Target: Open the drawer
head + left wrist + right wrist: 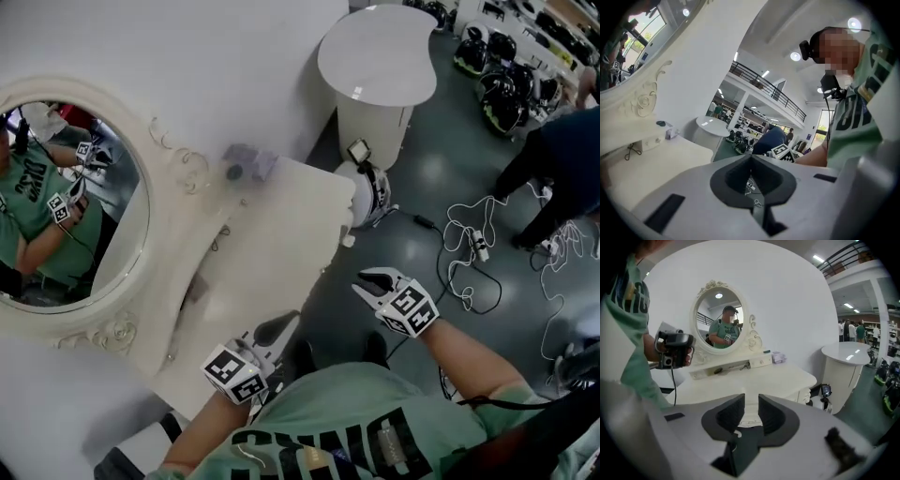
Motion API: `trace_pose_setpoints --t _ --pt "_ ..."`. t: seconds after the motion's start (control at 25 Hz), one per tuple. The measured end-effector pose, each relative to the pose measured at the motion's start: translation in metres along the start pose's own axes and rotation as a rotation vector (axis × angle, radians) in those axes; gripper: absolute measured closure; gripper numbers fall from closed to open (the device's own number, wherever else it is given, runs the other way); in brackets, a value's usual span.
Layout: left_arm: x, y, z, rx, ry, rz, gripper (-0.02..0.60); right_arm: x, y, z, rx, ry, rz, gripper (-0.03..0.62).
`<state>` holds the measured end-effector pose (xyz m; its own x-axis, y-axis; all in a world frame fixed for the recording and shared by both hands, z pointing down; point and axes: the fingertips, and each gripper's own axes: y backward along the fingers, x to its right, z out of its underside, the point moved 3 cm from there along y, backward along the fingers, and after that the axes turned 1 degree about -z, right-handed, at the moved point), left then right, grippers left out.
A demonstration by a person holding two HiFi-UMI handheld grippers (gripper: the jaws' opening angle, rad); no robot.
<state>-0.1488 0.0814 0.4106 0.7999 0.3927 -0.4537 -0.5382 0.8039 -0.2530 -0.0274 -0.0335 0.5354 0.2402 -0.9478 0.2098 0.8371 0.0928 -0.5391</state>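
Note:
A cream dressing table [272, 253] with an oval mirror [66, 202] stands against the white wall. In the right gripper view its top [754, 380] lies ahead, with a low shelf of small knobbed drawers [757, 363] under the mirror and a carved front [806, 394] below the edge. My right gripper [367, 281] hovers over the floor just off the table's front edge; its jaws [751, 411] stand a little apart with nothing between them. Near the table's front corner my left gripper [279, 326] has its pads [740, 176] pressed together, empty.
A small grey box [248, 164] sits at the back of the table top. A round white pedestal table [375, 56] stands beyond it. White cables [473, 244] trail over the grey floor, dark helmets [506, 89] line the far side, and a person in dark clothes [562, 159] bends there.

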Motion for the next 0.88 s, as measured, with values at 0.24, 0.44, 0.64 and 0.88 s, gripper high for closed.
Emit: trace_pose_setpoints --t 0.24,0.44,0.64,0.88 --pt "-0.015 -0.017 0.021 -0.075 -0.002 0.012 0.572 0.012 -0.070 0.050 -0.162 0.106 -0.017 0.452" --pt "-0.035 -0.011 0.038 -0.103 0.001 -0.005 0.571 0.011 -0.123 0.089 -0.268 0.136 -0.020 0.422" --pt "-0.054 0.004 0.048 -0.112 0.045 -0.028 0.572 0.020 -0.173 0.110 -0.341 0.160 0.035 0.405" --pt "-0.067 0.016 0.062 -0.118 0.078 -0.043 0.572 0.039 -0.205 0.125 -0.371 0.134 0.089 0.402"
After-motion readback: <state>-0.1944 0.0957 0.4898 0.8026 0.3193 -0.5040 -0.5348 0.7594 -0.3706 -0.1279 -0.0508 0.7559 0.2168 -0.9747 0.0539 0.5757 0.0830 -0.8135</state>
